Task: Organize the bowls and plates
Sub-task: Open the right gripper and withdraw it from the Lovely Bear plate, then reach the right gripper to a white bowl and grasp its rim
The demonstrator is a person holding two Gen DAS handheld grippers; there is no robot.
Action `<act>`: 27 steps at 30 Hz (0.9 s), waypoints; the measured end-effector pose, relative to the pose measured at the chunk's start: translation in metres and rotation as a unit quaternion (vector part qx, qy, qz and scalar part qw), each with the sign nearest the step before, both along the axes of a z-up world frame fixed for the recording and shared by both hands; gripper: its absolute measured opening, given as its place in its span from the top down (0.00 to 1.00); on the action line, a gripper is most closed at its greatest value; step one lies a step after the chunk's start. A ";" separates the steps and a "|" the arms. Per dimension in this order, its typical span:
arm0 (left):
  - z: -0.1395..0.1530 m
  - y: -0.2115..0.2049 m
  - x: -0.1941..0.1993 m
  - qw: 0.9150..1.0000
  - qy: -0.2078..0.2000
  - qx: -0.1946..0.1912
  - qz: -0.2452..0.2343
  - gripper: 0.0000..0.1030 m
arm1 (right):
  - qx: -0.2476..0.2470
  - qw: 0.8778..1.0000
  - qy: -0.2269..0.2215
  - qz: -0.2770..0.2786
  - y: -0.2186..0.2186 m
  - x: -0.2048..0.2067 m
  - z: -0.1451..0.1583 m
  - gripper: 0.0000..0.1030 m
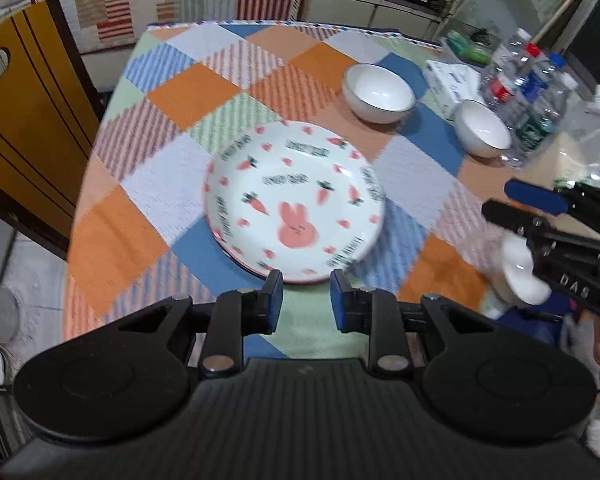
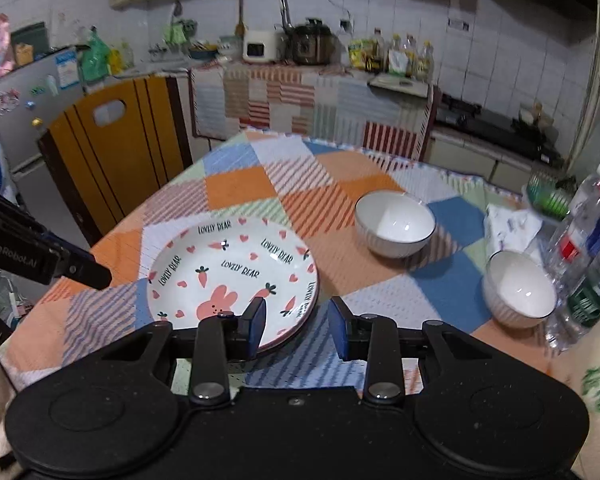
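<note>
**Getting ready to stack the bowls and plates**

Sitting on the left part of the checked tablecloth point(image 2: 236, 184) is the bunny plate point(image 2: 236, 276). It has a pink rabbit, carrots, hearts and the words "LOVELY BEAR" on it. A thin dark edge peeks out from under it, so it seems to lie on top of another plate. That makes sense for tidying: plates go in one flat pile.

The left gripper point(image 1: 306, 300) hangs just in front of the near rim of the bunny plate point(image 1: 294, 204). Its two blue pads stand apart with nothing between them, so it is let go and empty. It looks like it is not touching the plate, though the picture is a bit blurry.

The right gripper point(image 2: 296, 328) is close by, over the right edge of the same plate. Its pads are apart too, and it holds nothing. It points toward the bowls, so I think it is there to reach for one of them.

Further right sits the first white bowl point(image 2: 394, 224), upright and alone on the cloth. The second white bowl point(image 2: 518, 288) stands apart from it, nearer the right edge. It is just beside the water bottles point(image 2: 588, 240) and a white tissue pack point(image 2: 508, 228). The two bowls are not stacked yet, so putting one inside the other is likely the next job. The one by the bottles may be tricky to lift without a bump.
</note>
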State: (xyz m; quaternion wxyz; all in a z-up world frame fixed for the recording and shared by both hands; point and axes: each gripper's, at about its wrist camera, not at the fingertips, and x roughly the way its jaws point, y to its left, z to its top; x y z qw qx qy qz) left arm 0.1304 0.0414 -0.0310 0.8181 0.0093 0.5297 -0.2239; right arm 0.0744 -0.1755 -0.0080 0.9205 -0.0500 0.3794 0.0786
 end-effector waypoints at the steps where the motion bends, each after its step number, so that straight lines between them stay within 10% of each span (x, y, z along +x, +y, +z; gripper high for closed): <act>1: 0.002 -0.003 -0.004 1.000 0.002 -0.001 -0.001 0.75 | 0.001 1.000 -0.007 0.000 -0.005 -0.005 0.005 0.62; 13: 0.027 -0.052 -0.049 0.996 -0.019 0.044 -0.070 0.60 | -0.007 0.999 -0.049 -0.019 -0.055 -0.068 0.041 0.43; 27: 0.008 -0.102 -0.047 0.989 -0.030 0.077 -0.125 0.54 | -0.041 0.998 -0.030 -0.026 -0.097 -0.109 0.018 0.28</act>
